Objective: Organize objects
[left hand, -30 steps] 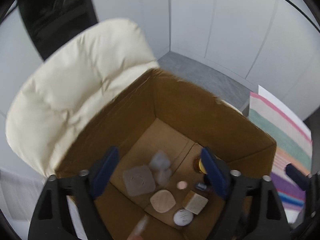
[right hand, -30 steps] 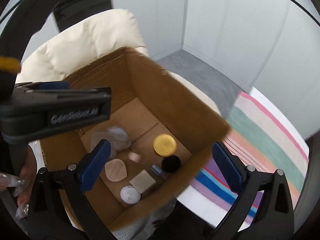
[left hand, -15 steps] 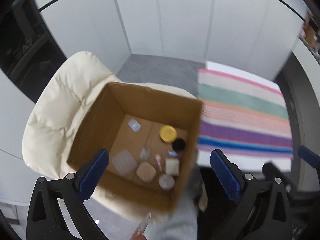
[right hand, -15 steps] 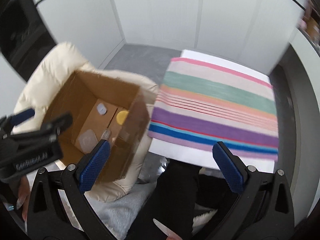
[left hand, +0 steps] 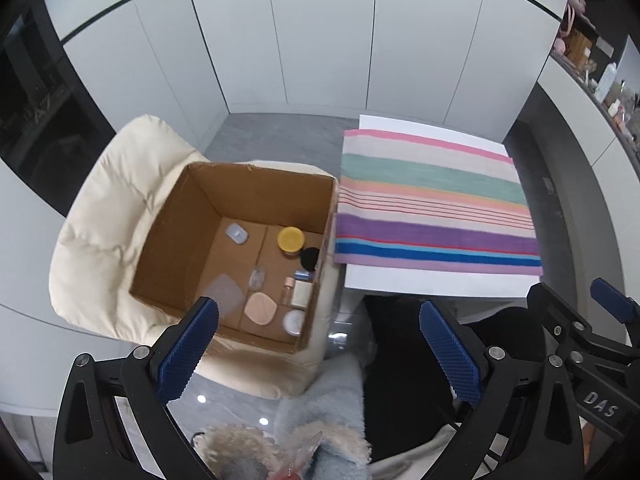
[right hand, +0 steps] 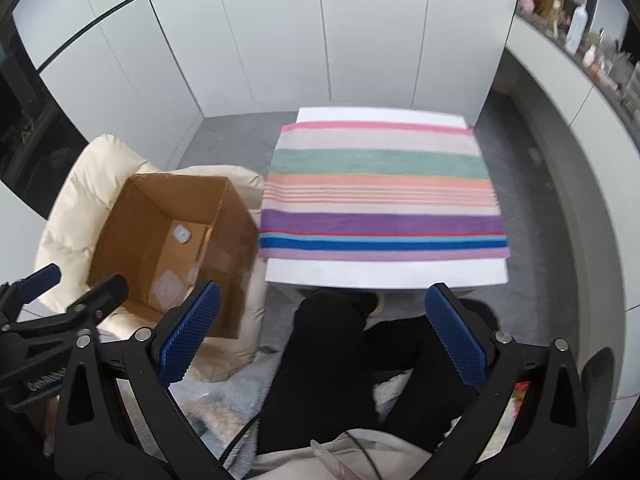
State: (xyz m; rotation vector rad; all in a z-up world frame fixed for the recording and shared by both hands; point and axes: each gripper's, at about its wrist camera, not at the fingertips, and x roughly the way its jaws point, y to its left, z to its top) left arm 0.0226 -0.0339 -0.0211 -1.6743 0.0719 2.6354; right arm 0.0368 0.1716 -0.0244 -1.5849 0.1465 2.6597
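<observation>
Both hand-held grippers hang wide apart and hold nothing, but the left hand-held gripper (left hand: 320, 348) is nearer than the right hand-held gripper (right hand: 322, 334) to the small things down in the cardboard box (left hand: 188, 216), which sits on the cream chair (left hand: 100, 224) beside the table (left hand: 420, 284).

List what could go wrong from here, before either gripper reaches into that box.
1. The cardboard box sits on a soft cream chair, not a firm surface; pressing its wall may tip it.
2. The items lie close together deep in the box: the gold-lidded jar touches a black round piece, so open fingers may knock neighbours.
3. The striped cloth overhangs the white table beside the box and may snag.
</observation>
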